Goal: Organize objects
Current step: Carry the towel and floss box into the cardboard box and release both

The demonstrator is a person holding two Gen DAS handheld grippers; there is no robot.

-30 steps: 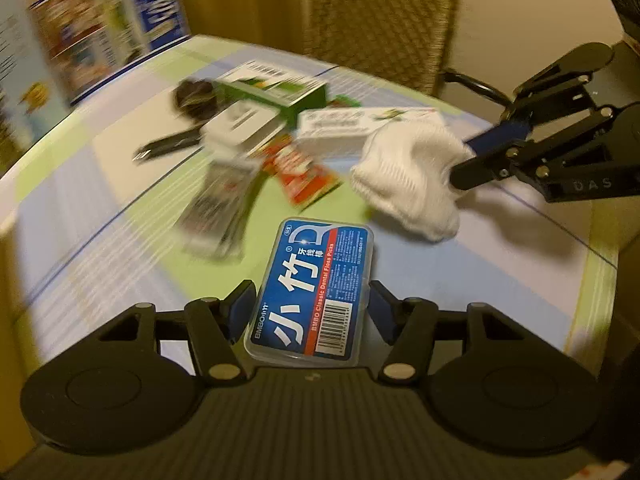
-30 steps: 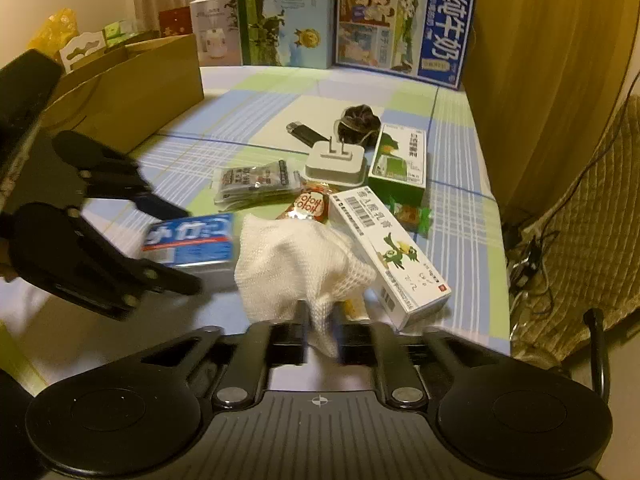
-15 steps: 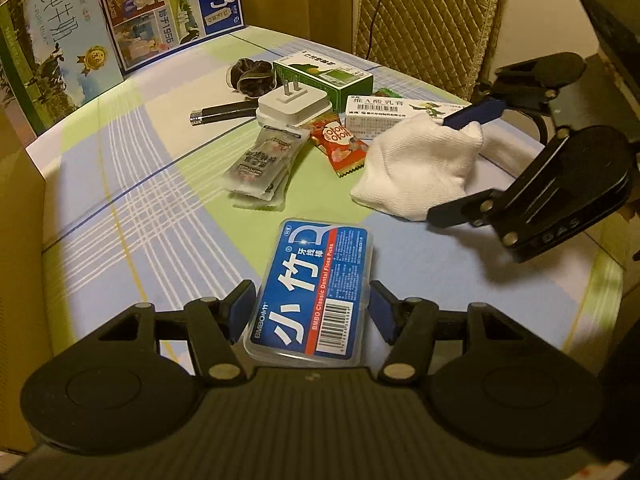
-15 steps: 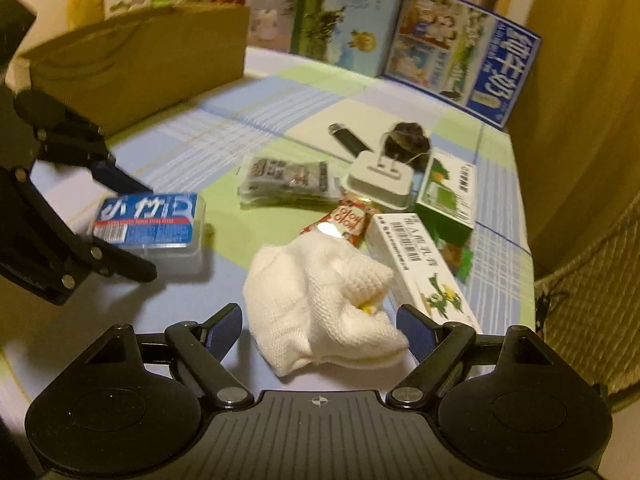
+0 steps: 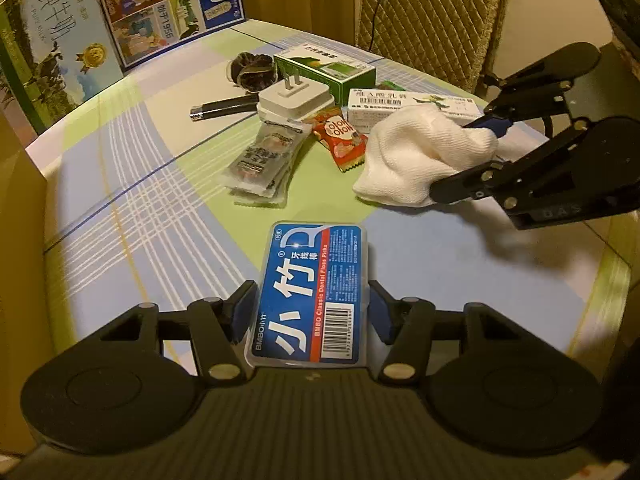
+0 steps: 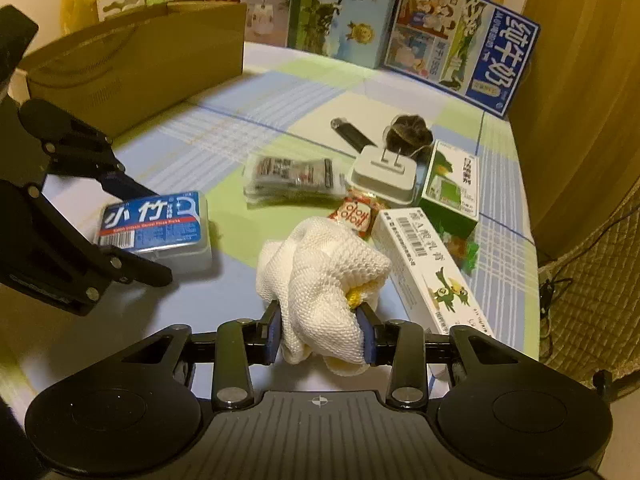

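Checked cloth in blue, green and white is covering the desk (image 5: 132, 216) you are working over, with milk cartons (image 6: 464, 44) standing along its far edge and a brown paper bag (image 6: 132, 64) at the side.

Your left hand-held gripper (image 5: 310, 312) is clamping the floss box (image 5: 310, 296) by its long sides, near the end closest to you, with the blue label facing up. In the right wrist view the box (image 6: 154, 222) appears to be lying flat on the desk, though you cannot tell for certain whether it is touching.

Your right hand-held gripper (image 6: 320, 330) is squeezing the white cloth (image 6: 320, 276), both blue pads pressing into the bunched fabric. A bit of yellow is showing in the folds. From the left wrist view the cloth (image 5: 420, 156) is sitting near the desk's edge, just beside the long white box (image 5: 412, 102).

Behind the cloth you are seeing a cluster lying close together: a red snack packet (image 5: 340, 140), a clear sachet pack (image 5: 264, 160), a white plug (image 5: 296, 98) with prongs up, a green box (image 5: 324, 66), a dark scrunchie (image 5: 250, 70) and a black USB stick (image 5: 224, 108).
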